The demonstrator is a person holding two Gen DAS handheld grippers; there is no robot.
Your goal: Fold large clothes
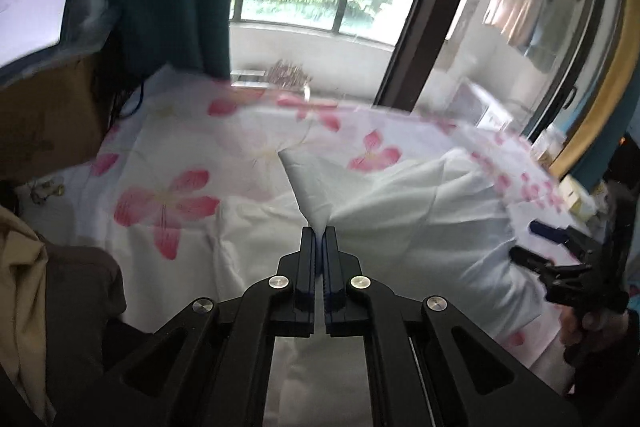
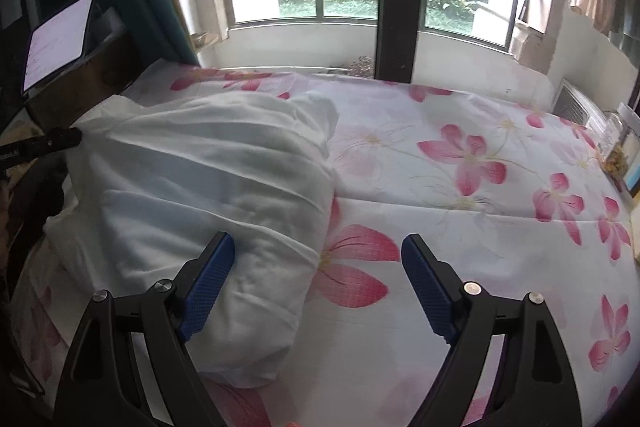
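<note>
white garment (image 2: 208,187) lies on the flowered bed (image 2: 460,227).

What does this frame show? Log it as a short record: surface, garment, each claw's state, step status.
surface: bed with pink-flower sheet
garment: white garment, bunched and partly folded on the sheet
left claw: shut on a corner of the white garment, lifting it
right claw: open, above the garment's near edge, holding nothing
other: tablet at far left
status: fold not yet finished
</note>
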